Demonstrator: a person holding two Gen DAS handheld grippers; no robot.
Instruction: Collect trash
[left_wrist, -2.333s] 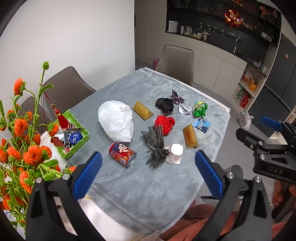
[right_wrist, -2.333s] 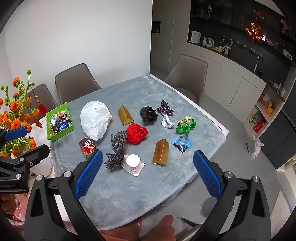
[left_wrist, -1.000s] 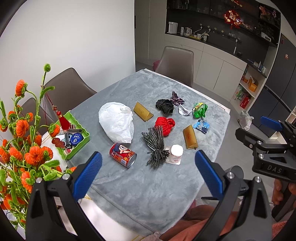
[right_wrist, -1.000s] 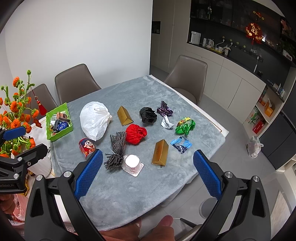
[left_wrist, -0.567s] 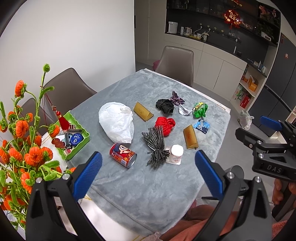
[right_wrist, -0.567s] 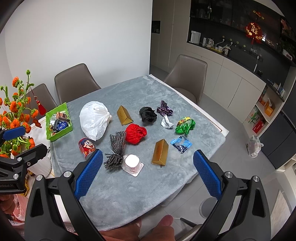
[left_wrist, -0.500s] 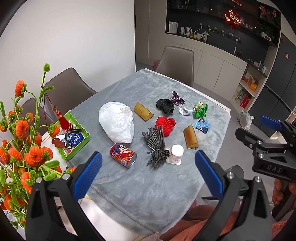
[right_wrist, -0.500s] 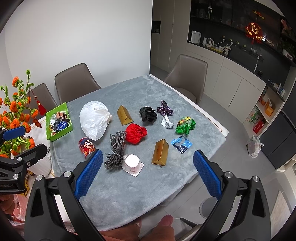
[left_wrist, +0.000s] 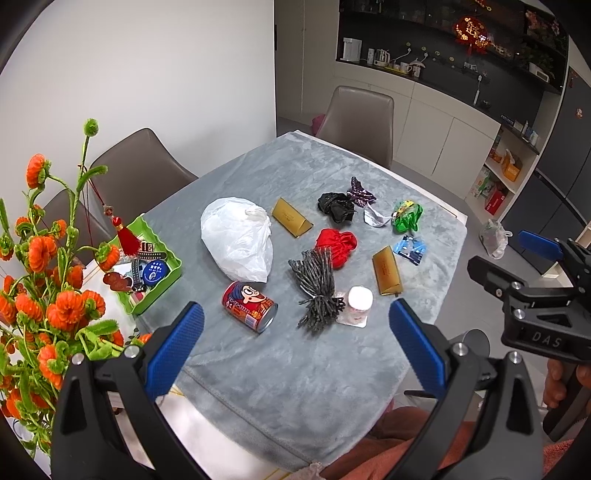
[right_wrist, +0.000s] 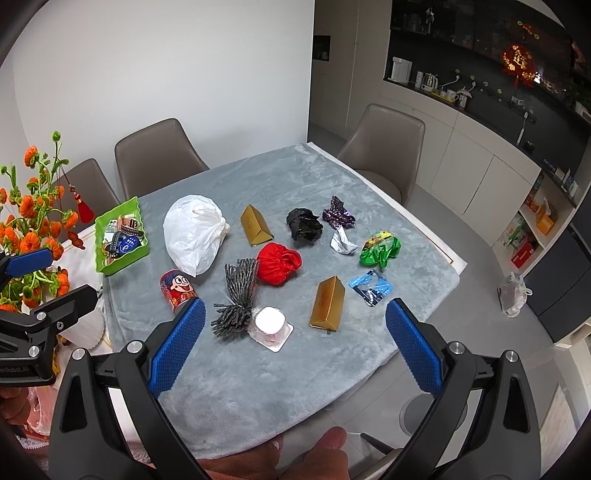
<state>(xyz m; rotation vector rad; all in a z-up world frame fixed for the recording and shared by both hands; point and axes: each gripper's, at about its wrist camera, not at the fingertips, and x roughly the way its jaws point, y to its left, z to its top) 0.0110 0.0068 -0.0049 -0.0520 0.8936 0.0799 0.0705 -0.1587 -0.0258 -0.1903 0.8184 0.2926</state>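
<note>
- Left gripper (left_wrist: 295, 334): jaws spread, empty, above table's near edge.
- Right gripper (right_wrist: 293, 334): jaws spread, empty; body lettered "DAS".
- Red can (left_wrist: 249, 306): cartoon face, lying near table's (left_wrist: 295, 387) left edge.
- Gold boxes, wrappers (right_wrist: 380, 248): mid-table.

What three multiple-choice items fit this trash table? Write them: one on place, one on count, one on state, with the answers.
1. Where does the green tray sit?
A. At the table's left edge, beside the orange flowers
B. Between the two gold boxes
C. On a chair

2. How many gold boxes lie on the grey cloth?
A. One
B. Two
C. Four

3. How does the red can rest?
A. Upright
B. Crushed flat
C. On its side

Answers:
1 A: the tray is by the flowers, left of the white plastic bag.
2 B: one gold box is far, another near.
3 C: the left wrist view shows its round end facing sideways.

Both hand-held grippers, left and right, are open and empty.
</note>
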